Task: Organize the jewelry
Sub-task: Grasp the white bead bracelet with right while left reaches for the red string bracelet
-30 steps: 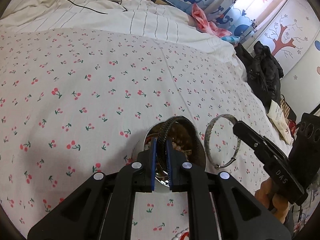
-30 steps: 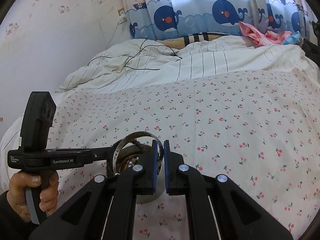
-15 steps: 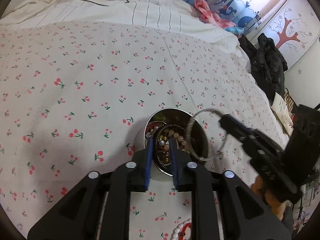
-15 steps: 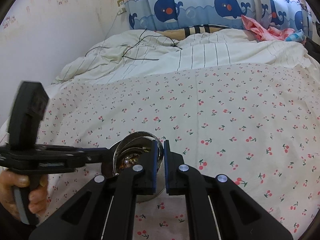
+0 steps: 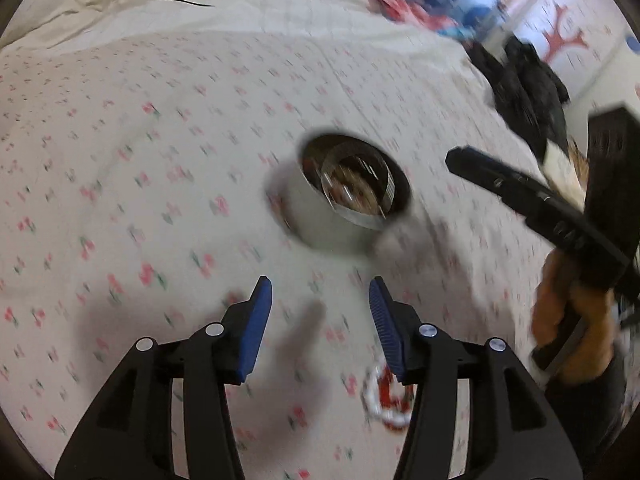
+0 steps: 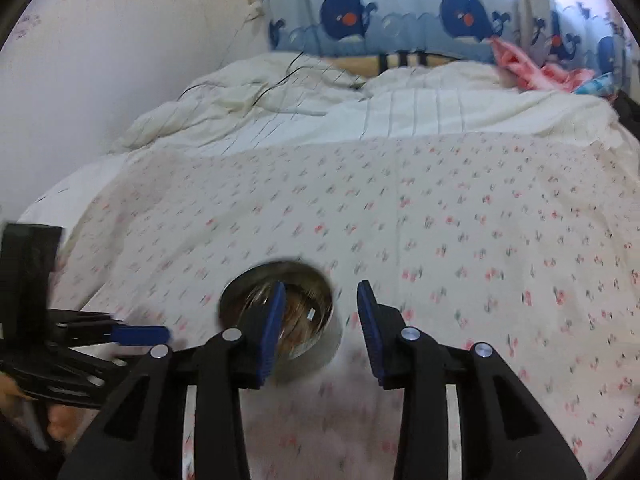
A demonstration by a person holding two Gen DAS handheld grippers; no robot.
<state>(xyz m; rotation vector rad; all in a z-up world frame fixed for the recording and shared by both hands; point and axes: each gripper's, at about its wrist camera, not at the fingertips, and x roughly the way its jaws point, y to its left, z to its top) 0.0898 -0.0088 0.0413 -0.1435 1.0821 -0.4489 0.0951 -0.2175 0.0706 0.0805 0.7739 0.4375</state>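
You're working over a cherry-print bedsheet (image 6: 460,208) that covers most of the bed in both views. Beyond it lies a rumpled white striped duvet (image 6: 400,108), with a thin black cable (image 6: 276,80) trailing across its folds. Behind the bed hangs a blue whale-pattern curtain (image 6: 400,16), and a pink cloth (image 6: 524,68) is bunched at its right end. To your left stands a pale wall (image 6: 120,60). In the left wrist view, dark clothing (image 5: 524,84) is heaped past the bed's far edge, blurred.
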